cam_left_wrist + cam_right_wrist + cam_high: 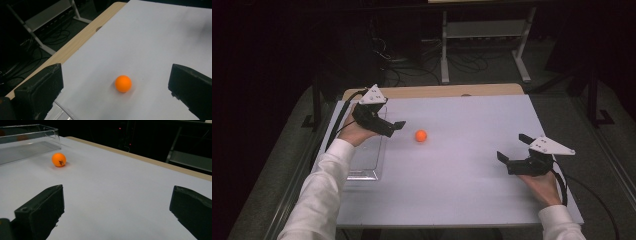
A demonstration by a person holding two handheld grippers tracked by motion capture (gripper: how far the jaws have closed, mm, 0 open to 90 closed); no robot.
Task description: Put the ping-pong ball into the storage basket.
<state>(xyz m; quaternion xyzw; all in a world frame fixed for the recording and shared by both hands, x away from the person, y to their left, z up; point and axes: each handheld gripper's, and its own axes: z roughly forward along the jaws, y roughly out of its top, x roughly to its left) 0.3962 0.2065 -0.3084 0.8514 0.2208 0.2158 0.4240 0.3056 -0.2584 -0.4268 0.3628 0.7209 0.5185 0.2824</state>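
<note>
we have an orange ping-pong ball (421, 135) lying loose on the white bench (462, 190), just to the right of a clear plastic tray (367, 172) that sits along the bench's left side. our left claw (394, 127) hovers over the near edge of that tray, pointed at the ball and close to it but not touching; in the left gripper view the ball (123, 83) lies between the two black jaws, a little ahead of them, and the jaws stand wide apart. our right claw (512, 150) rests low at the right side of the bench, well apart from the ball, its jaws also spread wide with nothing between them; in the right gripper view the ball (59, 159) sits far off, just beside the tray's (30, 142) corner. we judge this to be the approach step: the left claw is lining up to pick the ball, most likely to drop it in the tray. the next move calls for easing the left claw forward and down until the ball sits squarely between the jaws, then closing gently, since a light round ball will roll away at any nudge from one side.
</note>
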